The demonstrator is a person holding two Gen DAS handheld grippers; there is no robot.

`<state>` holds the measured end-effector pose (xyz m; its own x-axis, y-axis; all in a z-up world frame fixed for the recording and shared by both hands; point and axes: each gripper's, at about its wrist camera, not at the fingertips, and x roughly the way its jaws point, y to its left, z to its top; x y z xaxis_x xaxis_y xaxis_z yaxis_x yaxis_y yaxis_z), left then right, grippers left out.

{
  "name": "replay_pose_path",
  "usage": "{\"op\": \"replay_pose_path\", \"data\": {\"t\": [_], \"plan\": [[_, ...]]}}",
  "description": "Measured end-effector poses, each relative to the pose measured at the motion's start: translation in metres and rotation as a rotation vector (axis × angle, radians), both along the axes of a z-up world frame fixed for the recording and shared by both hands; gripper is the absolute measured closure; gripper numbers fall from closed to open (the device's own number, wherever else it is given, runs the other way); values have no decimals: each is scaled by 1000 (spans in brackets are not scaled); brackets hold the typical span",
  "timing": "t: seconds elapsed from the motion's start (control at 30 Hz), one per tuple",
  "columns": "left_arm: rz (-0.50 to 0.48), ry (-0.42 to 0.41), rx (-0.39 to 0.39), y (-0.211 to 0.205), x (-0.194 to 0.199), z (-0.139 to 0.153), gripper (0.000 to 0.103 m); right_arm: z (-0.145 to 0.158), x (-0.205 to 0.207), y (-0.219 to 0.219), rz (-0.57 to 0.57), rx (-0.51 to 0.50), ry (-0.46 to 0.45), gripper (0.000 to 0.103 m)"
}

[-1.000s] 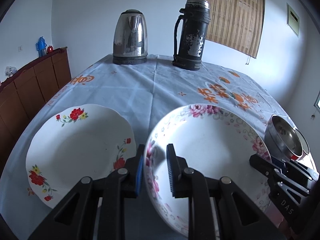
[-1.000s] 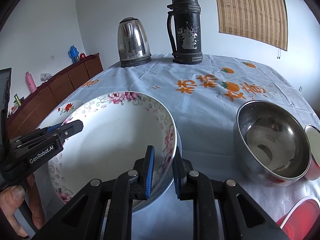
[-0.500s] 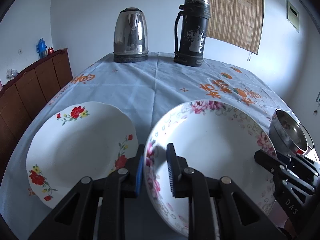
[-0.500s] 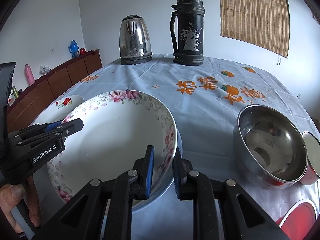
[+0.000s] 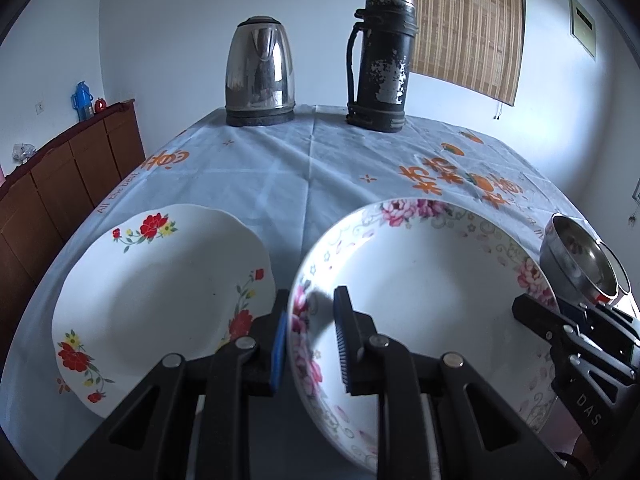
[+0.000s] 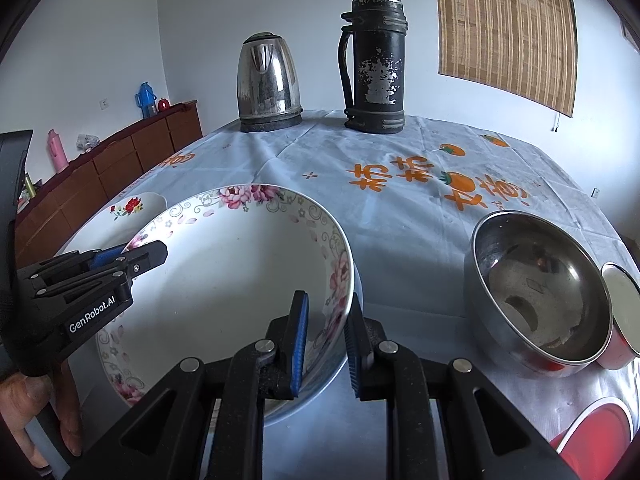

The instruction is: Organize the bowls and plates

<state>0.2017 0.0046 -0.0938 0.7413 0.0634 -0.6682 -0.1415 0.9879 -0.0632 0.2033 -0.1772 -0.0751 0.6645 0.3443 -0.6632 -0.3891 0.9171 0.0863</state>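
Note:
A deep white plate with pink flowers (image 5: 420,292) (image 6: 240,280) is gripped at two opposite sides of its rim. My left gripper (image 5: 310,320) is shut on its left rim, one pad inside and one outside. My right gripper (image 6: 326,332) is shut on its right rim in the same way. Each gripper shows in the other's view: the right gripper (image 5: 536,320) and the left gripper (image 6: 152,252). A white plate with red flowers (image 5: 160,292) (image 6: 132,206) lies on the tablecloth just left of the held plate. I cannot tell whether the held plate touches the table.
A steel bowl (image 6: 540,292) (image 5: 580,264) stands to the right, with a red-sided steel cup (image 6: 624,320) beside it and a red dish (image 6: 592,436) at the near right. A kettle (image 5: 260,72) and a black flask (image 5: 380,60) stand at the far edge. A person's hand (image 6: 36,400) holds the left gripper.

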Motion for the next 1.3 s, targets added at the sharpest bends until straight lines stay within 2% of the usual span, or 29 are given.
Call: {"op": "replay_pose_path", "data": {"t": [0.6, 0.77, 1.3], "plan": [[1, 2, 10, -3, 0, -1, 84, 1, 0, 0, -2, -4, -4, 81], [-4, -3, 31, -6, -1, 0, 84, 1, 0, 0, -23, -14, -13, 74], [-5, -6, 20, -5, -1, 0, 84, 1, 0, 0, -19, -14, -13, 74]]}}
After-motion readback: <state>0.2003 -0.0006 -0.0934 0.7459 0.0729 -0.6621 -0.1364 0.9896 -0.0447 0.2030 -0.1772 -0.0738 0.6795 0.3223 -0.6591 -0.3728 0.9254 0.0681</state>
